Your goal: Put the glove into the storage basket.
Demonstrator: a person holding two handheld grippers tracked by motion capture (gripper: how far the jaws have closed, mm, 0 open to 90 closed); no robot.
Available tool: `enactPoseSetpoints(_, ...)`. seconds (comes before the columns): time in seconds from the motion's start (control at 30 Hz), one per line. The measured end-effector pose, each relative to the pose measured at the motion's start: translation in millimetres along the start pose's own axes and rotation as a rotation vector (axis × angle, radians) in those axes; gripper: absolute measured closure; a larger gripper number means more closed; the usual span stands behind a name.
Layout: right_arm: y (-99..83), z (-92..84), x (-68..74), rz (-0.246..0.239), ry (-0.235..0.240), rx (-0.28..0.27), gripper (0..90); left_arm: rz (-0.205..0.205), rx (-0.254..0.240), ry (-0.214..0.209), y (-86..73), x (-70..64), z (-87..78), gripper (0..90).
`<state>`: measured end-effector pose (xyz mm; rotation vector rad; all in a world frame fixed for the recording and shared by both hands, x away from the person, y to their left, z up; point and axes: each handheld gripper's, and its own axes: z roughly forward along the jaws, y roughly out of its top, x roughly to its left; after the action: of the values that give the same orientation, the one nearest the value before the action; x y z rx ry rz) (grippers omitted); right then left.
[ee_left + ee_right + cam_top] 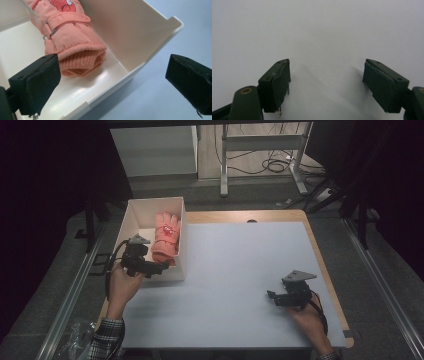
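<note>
Your left gripper [159, 268] sits at the near end of the white box [131, 215], which stands at the worktop's far-left corner. Jaws wide apart, holding nothing. One jaw is inside the box, the other outside over the worktop [225, 265], so they straddle the box's right wall, not the pink glove [166, 237]. The glove lies along the right wall inside the box, knit cuff [81, 62] toward you, just beside the inner jaw.

Step in hand, prob.: reach for the glove, grip not made yet.

Next: shift the gripper left so both jaws clear the wall & bracket the cuff, then close. Watch you don't pinch the wall.

Your right gripper [271, 296] rests near the worktop's near-right corner, jaws wide, empty.
</note>
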<state>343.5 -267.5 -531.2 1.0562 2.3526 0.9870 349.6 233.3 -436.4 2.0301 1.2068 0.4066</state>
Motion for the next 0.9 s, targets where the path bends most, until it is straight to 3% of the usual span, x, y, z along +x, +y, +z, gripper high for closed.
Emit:
enactPoseSetpoints(0.23,0.0,0.1,0.1,0.000,-0.001,-0.001,22.1,-0.018,-0.038,-0.064,-13.9,-5.2,-3.8,0.0)
enactPoseSetpoints(0.53,0.0,0.1,0.1,0.000,-0.002,0.000,21.9,0.017,-0.039,-0.069,-29.1,-17.0,-5.6,0.0)
enactPoseSetpoints(0.9,0.0,0.1,0.1,0.000,-0.003,0.000,21.8,0.041,-0.052,-0.114,-37.6,-34.2,-3.5,0.1)
